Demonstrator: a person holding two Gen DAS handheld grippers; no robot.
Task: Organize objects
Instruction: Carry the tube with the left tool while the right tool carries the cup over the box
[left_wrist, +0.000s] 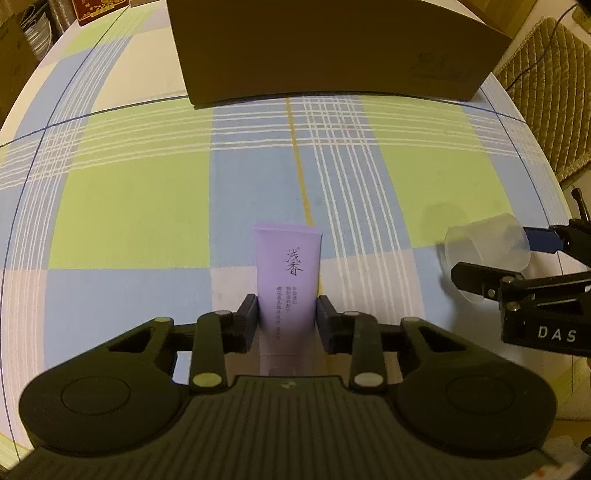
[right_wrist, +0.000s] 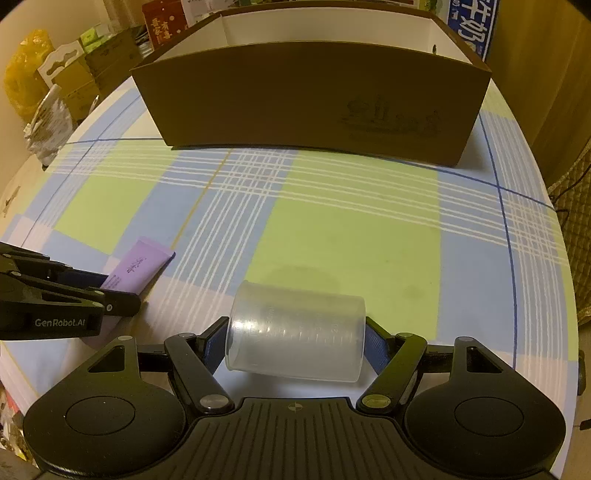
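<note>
Both cameras sit low and close over the worktop (left_wrist: 129, 206), each looking forward along its own tongs toward the brown box (right_wrist: 310, 99) at the far edge. The right view looks from slightly higher, into the box. Both share the checked cloth, the box front, and each other's tongs.

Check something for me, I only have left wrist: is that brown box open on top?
Observer: Yes. The right wrist view shows the brown box is open-topped, with white inner walls.
Operator: Anything in it?
Observer: Cannot tell, the near wall hides its floor. A white divider shows near its left end.
Operator: How is the cup gripped?
Observer: The clear cup lies sideways in the right hand-held gripper, with one blue pad at its rim end and one at its base end. Graduation marks show on its wall.
</note>
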